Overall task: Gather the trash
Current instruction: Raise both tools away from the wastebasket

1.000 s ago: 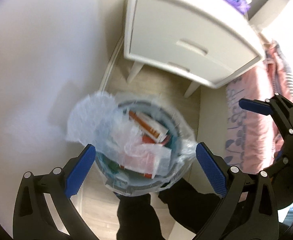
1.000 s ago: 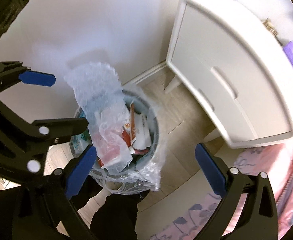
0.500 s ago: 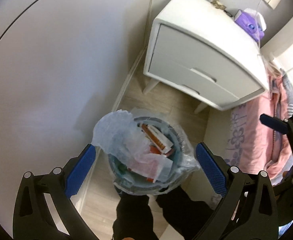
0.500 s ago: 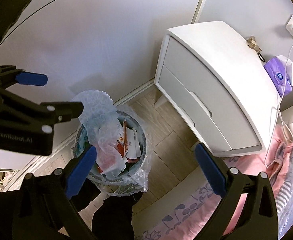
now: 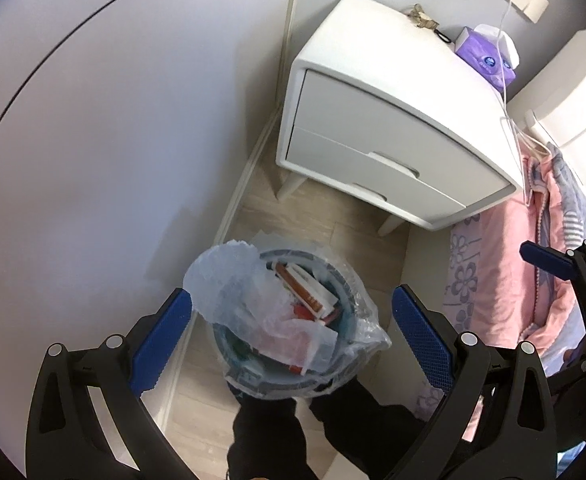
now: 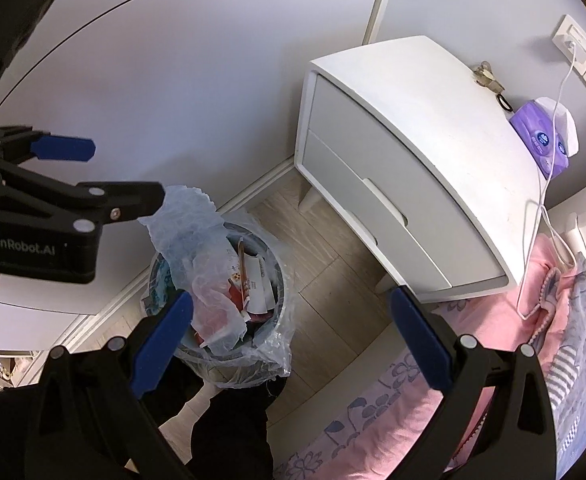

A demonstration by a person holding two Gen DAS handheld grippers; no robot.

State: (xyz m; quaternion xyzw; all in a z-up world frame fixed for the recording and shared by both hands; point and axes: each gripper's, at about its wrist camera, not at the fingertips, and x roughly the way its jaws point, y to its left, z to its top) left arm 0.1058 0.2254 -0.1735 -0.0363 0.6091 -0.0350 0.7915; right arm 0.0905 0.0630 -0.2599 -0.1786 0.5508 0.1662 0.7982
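A round trash bin [image 5: 335,286] lined with a clear plastic bag [image 5: 221,280] stands on the floor by the wall, full of wrappers and packaging. It also shows in the right wrist view [image 6: 277,280]. My left gripper [image 5: 291,336] is open and empty, high above the bin. My right gripper [image 6: 291,338] is open and empty, also well above the bin. The left gripper shows in the right wrist view [image 6: 93,172], and one right fingertip [image 5: 545,258] shows in the left wrist view.
A white two-drawer nightstand [image 5: 393,128] stands against the wall beyond the bin, with a purple tissue pack [image 5: 487,50], keys [image 5: 423,18] and a white charging cable [image 6: 549,184] on it. A bed with pink bedding [image 5: 505,280] lies to the right. The person's dark-trousered legs [image 5: 269,432] stand beside the bin.
Both grippers have risen away from the bin, which now looks smaller and lower in both views. The nightstand top and wall socket have come into view.
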